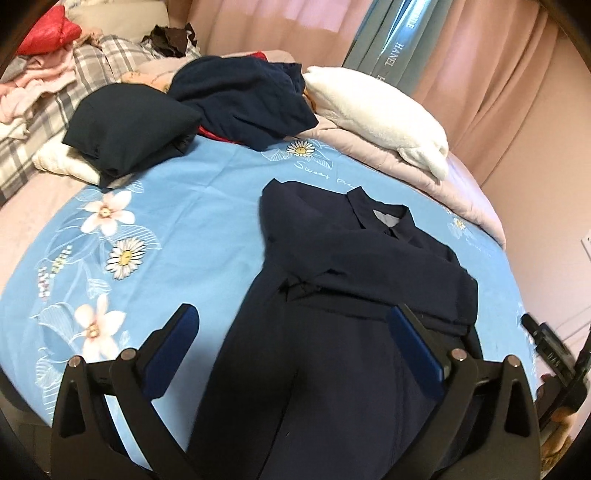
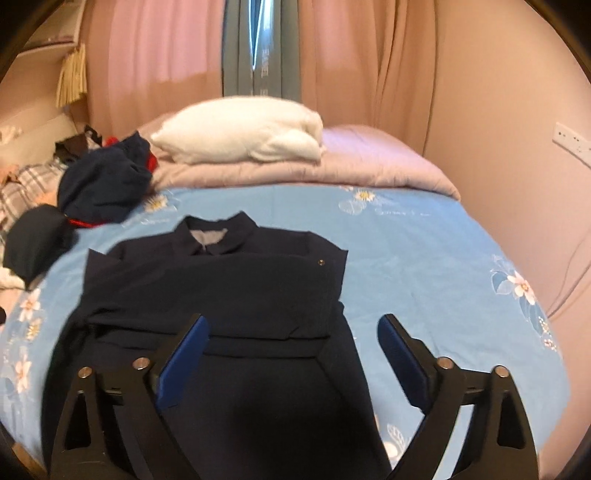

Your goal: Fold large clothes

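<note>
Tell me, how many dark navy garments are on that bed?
3: a navy coat spread out in front, a folded one far left, a crumpled one beside it. The far pile may hide more.

Left gripper [image 1: 295,321] tilted downward, jaws spread wide, nothing between its 2 fingers. Right gripper [image 2: 293,326] same: wide, empty.

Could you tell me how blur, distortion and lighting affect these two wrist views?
Left wrist view: strong fisheye bends the blue floral sheet into a dome; the navy garment is fairly sharp. Right wrist view: softer overall, the garment's folds nearly lost in dark fabric; daylight glares through the curtain gap.
</note>
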`<state>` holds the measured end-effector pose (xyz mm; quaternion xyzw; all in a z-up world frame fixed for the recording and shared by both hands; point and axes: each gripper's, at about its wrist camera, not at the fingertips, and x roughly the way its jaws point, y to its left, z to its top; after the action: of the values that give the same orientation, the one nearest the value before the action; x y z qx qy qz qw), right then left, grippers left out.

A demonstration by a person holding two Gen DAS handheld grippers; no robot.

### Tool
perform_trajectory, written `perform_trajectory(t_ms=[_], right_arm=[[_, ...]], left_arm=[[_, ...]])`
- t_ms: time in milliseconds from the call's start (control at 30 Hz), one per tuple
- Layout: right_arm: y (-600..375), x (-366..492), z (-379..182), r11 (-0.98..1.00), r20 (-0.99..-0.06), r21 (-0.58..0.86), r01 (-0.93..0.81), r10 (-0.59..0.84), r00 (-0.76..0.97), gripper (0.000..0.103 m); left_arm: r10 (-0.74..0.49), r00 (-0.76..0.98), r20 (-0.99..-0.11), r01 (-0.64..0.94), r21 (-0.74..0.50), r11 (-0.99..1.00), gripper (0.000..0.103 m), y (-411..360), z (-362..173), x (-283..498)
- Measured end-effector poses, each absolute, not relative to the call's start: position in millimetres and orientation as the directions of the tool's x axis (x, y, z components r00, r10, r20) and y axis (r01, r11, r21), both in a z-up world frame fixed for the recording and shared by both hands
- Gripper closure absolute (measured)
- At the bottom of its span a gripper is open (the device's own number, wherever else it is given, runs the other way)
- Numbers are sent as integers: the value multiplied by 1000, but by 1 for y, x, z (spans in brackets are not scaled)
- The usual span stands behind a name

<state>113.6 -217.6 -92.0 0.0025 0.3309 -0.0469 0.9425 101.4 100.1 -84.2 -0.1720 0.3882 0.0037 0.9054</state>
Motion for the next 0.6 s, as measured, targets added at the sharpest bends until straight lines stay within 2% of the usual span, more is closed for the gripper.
perform_trajectory(t_ms=[267,600], right_arm=[[-213,65,-82,997,-560,22,78,-53,827,2],[-210,23,-98,996,-564,17,82,-58,824,2]], left_arm=[[-107,711,-695,-116,-266,957,0,103,-87,47],[-152,661,-735,-97,-285,954,0,103,-128,18]])
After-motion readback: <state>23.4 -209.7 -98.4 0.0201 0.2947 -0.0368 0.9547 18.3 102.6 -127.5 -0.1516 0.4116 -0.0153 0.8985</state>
